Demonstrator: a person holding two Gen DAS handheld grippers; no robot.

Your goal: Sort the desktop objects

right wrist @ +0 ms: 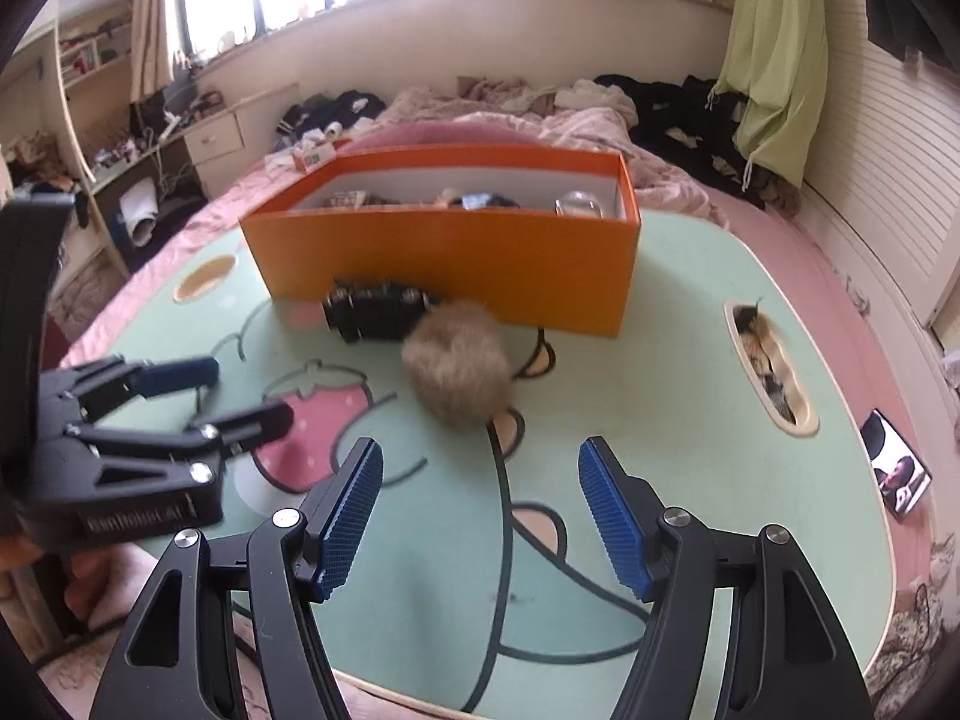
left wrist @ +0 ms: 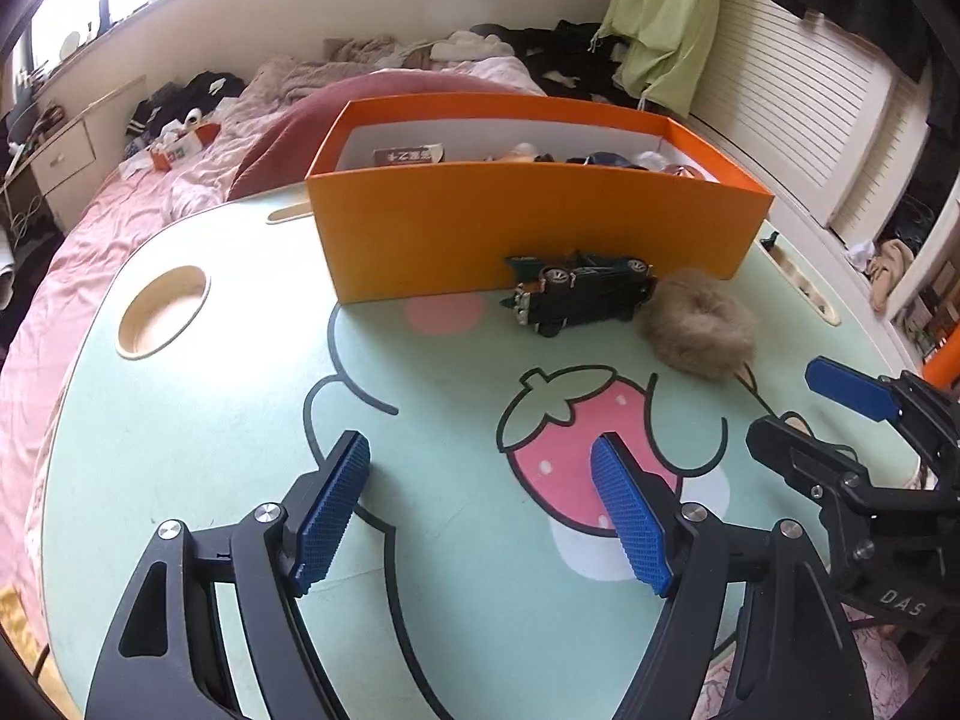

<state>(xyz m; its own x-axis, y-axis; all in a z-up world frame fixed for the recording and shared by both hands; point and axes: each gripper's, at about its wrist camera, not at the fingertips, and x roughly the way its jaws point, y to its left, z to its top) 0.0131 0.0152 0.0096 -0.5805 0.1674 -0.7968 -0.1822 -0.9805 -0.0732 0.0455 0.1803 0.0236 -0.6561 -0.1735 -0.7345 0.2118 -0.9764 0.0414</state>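
Left wrist view: the left gripper [left wrist: 480, 516] is spread wide with nothing between its blue pads, hanging over the mint green table [left wrist: 240, 420] well short of the orange box [left wrist: 528, 228]. The toy car [left wrist: 579, 294] sits right against the box's front wall, and the furry scrunchie [left wrist: 699, 324] is just beside the car. Lots of bare tabletop in front of the box; what's inside it is mostly hidden by the wall. Right wrist view: the right gripper [right wrist: 480, 510] is also open and empty, with the scrunchie [right wrist: 459, 363] ahead, overlapping the blurry car [right wrist: 375, 312]. A slot [right wrist: 804, 423] sits right of the box near the table's edge, its contents hard to make out.
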